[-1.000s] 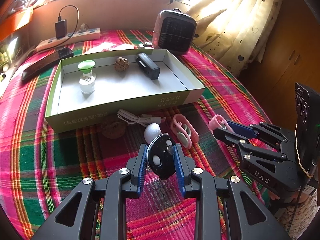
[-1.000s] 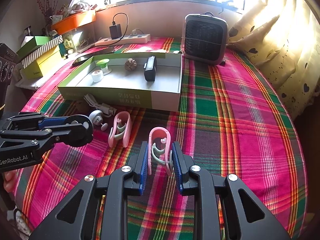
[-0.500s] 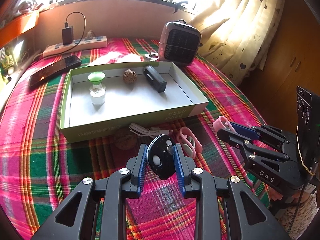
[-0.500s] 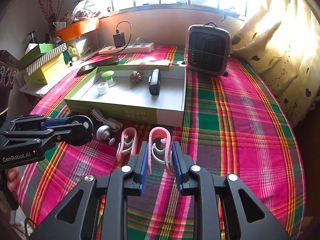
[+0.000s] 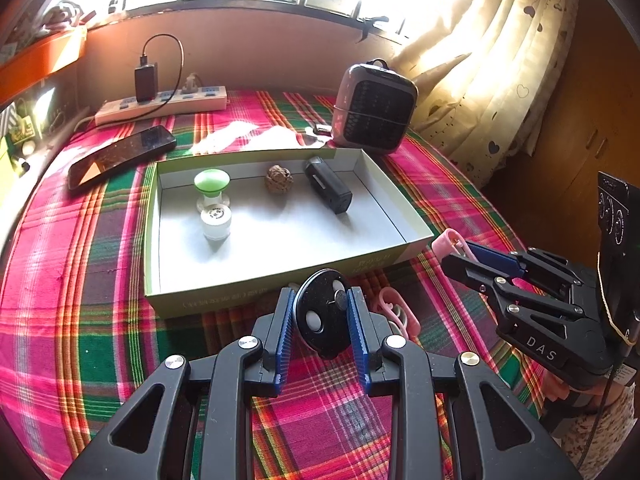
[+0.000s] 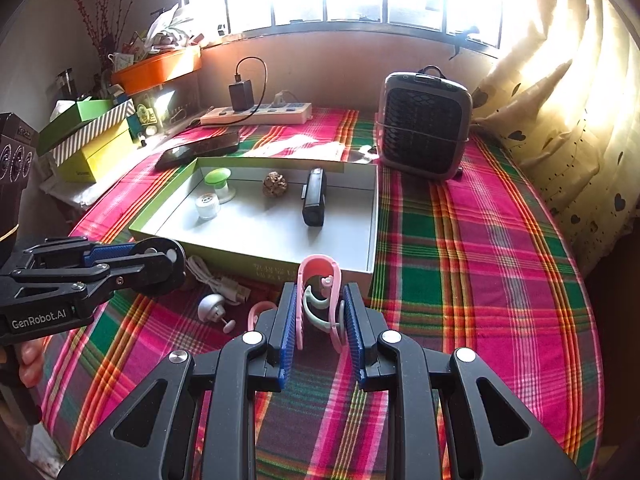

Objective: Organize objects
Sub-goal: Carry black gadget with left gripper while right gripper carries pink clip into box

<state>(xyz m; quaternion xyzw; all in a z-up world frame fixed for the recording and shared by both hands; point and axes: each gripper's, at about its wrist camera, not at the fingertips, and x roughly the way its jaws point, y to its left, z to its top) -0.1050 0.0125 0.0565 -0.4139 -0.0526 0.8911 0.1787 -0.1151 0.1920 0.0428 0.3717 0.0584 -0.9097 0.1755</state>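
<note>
Carrying step: left gripper [image 5: 320, 316] clamps a black disc [image 5: 324, 314], right gripper [image 6: 319, 312] a pink clip [image 6: 320, 280]; next, release over the box [image 6: 372, 216] at frame centre.

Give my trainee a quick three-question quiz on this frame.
1. True or false: the left gripper is empty.
2. What does the right gripper hold? A) pink clip B) phone C) walnut
3. How many items lie inside the green-edged box?

Key: 1 false, it grips a black disc. 2 A, the pink clip. 3 four: green-capped piece, small white jar, walnut, black device.
</note>
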